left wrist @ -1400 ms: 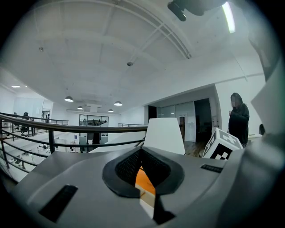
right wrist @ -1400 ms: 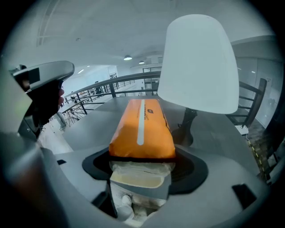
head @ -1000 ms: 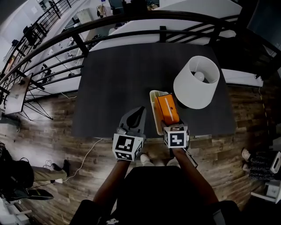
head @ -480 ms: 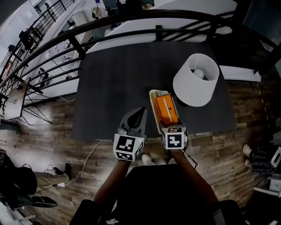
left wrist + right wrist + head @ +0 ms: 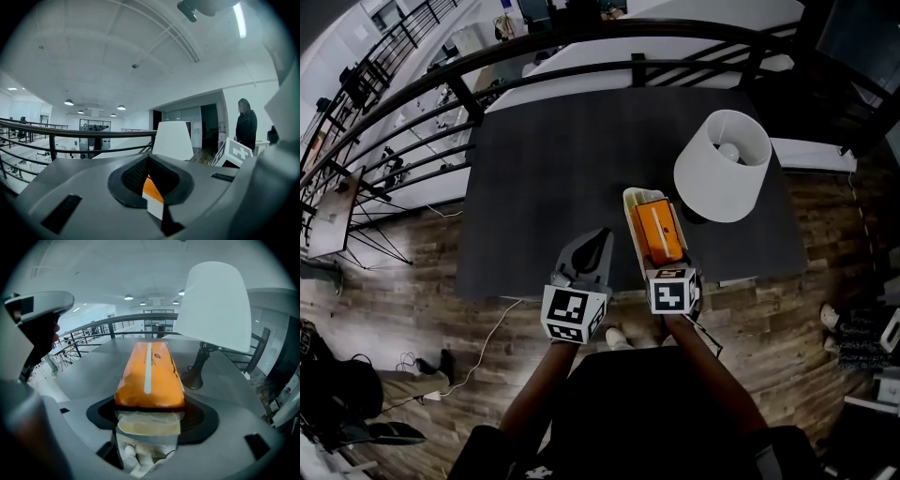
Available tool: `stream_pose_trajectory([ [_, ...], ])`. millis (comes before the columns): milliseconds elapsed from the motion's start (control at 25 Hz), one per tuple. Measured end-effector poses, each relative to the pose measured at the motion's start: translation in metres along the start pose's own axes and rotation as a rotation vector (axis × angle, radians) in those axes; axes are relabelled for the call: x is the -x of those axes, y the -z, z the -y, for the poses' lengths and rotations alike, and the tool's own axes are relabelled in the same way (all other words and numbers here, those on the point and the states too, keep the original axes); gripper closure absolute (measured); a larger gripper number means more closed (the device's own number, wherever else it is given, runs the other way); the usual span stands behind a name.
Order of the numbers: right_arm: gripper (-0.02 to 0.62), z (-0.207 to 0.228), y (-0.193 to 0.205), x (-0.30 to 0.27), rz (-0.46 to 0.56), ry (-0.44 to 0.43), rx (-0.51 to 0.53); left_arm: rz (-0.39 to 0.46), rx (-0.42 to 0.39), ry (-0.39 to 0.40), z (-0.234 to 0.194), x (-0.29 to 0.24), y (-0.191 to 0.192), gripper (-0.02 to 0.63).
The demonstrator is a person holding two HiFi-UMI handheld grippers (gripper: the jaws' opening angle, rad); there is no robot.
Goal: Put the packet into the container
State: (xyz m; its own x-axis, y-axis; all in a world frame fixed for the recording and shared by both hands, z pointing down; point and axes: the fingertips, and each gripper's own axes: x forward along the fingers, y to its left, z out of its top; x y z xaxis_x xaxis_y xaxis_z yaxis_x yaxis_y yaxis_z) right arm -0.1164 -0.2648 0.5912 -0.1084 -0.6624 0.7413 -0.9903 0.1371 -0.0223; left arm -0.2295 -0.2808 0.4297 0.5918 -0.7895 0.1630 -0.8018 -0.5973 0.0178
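left gripper [image 5: 596,238]: jaws together, empty, at table [image 5: 553,169] near edge.
right gripper [image 5: 667,263]: clamped on near end of packet [image 5: 656,230].
packet: orange, lengthwise inside container [image 5: 629,202].
container: cream tray, beside white lamp [image 5: 722,164].

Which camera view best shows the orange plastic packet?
The right gripper view: the orange plastic packet fills the centre, its white stripe clear. The head view shows it small, from above; the left gripper view shows only an orange sliver.
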Motion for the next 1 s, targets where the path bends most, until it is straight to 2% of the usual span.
stream_pose_trajectory([
  [280,0.257,0.003,0.008,0.005,-0.046,0.016,-0.019,0.006,0.002,-0.001,0.000,0.006,0.003,0.598],
  [600,0.256,0.006,0.011,-0.005,-0.008,0.011,-0.010,0.002,0.008,0.000,0.000,0.009,0.006,0.598],
  [800,0.255,0.006,0.020,-0.012,-0.022,0.007,-0.003,0.000,0.006,-0.007,-0.002,0.012,0.006,0.598],
  [880,0.236,0.008,0.018,-0.013,-0.002,0.011,-0.002,0.001,0.007,-0.015,-0.006,0.014,0.006,0.598],
  [1000,0.167,0.011,0.004,-0.013,0.097,0.018,0.017,0.003,0.012,-0.020,-0.008,0.014,0.006,0.598],
])
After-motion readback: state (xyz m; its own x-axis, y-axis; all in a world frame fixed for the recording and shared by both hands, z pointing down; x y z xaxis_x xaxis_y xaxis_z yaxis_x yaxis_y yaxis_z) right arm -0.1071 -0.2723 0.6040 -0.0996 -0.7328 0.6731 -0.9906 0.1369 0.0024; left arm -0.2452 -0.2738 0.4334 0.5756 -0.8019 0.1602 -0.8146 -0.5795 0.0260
